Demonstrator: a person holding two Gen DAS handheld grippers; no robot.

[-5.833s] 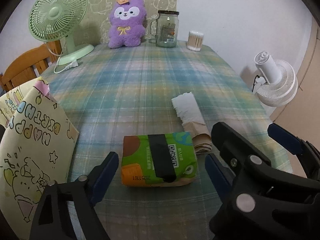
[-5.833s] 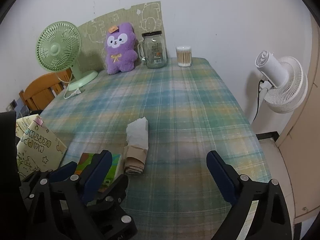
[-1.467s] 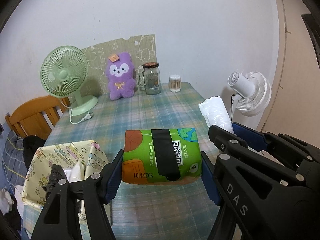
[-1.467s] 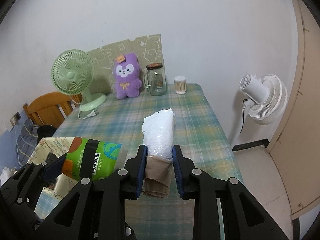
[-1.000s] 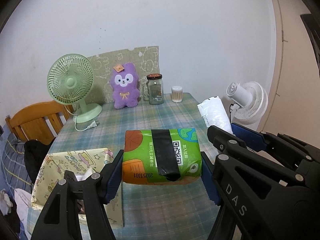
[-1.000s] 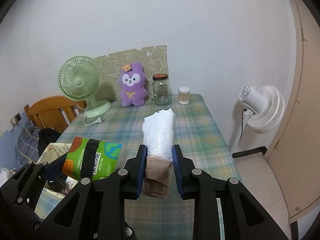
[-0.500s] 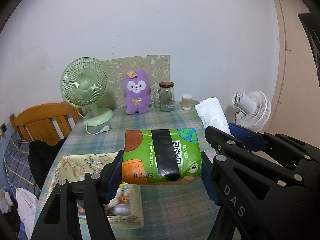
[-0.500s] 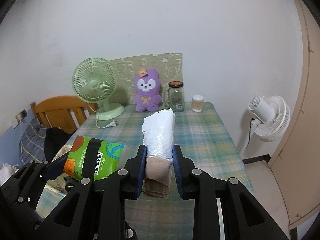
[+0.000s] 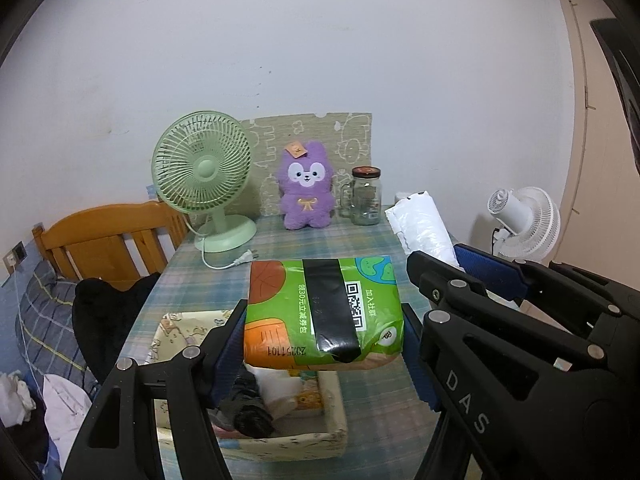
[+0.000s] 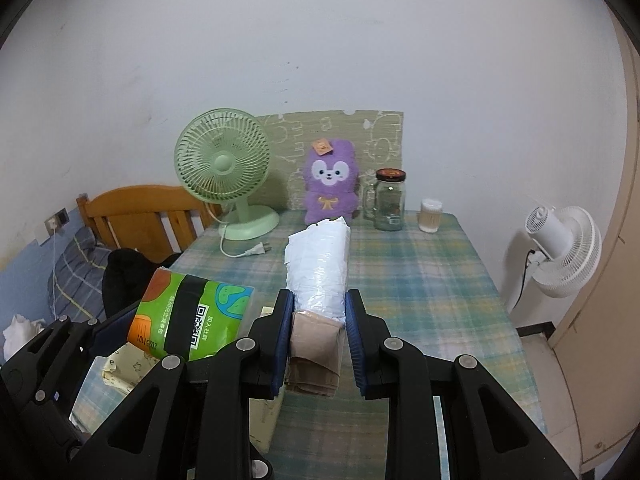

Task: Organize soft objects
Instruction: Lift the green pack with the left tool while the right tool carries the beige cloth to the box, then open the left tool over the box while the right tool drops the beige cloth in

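My left gripper [image 9: 322, 346] is shut on a green tissue pack [image 9: 324, 312] with a black band, held in the air over an open cream patterned box [image 9: 280, 446] on the plaid table. The box holds a dark item and white soft things. My right gripper [image 10: 319, 336] is shut on a white plastic roll with a beige end [image 10: 318, 276], held up to the right of the pack. The pack shows in the right wrist view [image 10: 190, 316]; the roll shows in the left wrist view [image 9: 422, 226].
At the table's [image 10: 420, 280] far edge stand a green fan [image 9: 202, 172], a purple plush [image 9: 306, 190], a glass jar [image 9: 365, 196] and a cotton swab cup [image 10: 430, 210]. A wooden chair [image 9: 104, 240] stands left with dark clothing. A white fan [image 9: 524, 224] stands right of the table.
Both grippers have pulled back and left with their loads. The tissue pack now hangs over the open box, whose inside has come into view.
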